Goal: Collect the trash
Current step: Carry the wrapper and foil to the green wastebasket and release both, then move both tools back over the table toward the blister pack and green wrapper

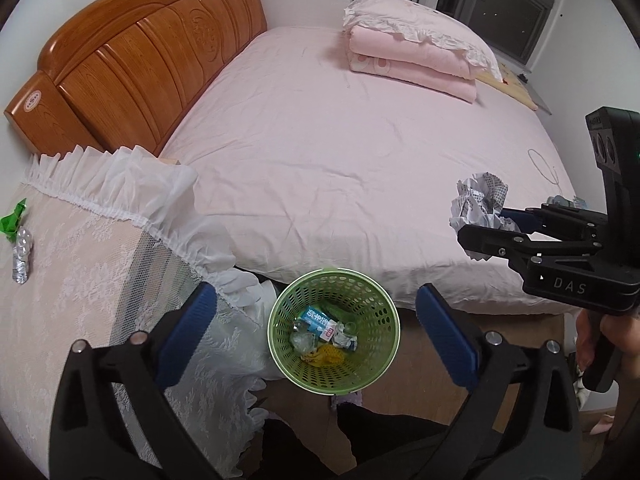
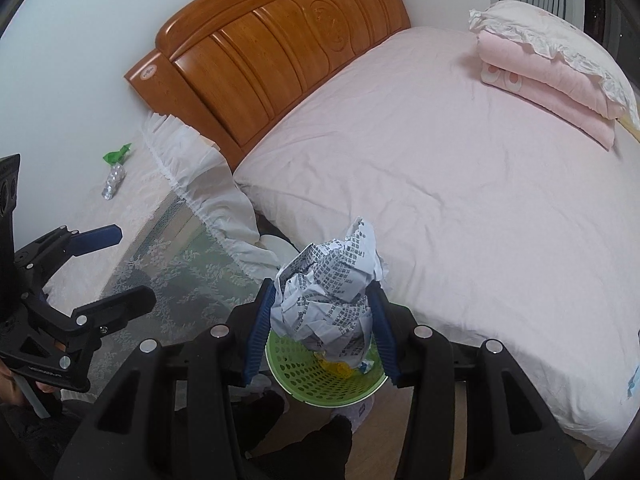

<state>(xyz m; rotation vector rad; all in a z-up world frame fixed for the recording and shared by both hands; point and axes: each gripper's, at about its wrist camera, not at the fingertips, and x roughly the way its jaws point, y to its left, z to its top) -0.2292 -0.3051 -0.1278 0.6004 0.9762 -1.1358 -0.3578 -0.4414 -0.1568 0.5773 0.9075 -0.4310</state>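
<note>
Left gripper [image 1: 316, 332] spread wide, empty, above green basket [image 1: 376, 300] at six o'clock. Right gripper [image 2: 322, 320] clamped on crumpled printed paper [image 2: 332, 288], over basket rim. Crushed bottle [image 1: 22, 256] on lace cloth [image 1: 80, 248] at nine o'clock.

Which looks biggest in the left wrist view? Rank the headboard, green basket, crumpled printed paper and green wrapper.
1. Wooden headboard
2. Green basket
3. Crumpled printed paper
4. Green wrapper

This is apparent size only; the basket sits nearest the camera.
</note>
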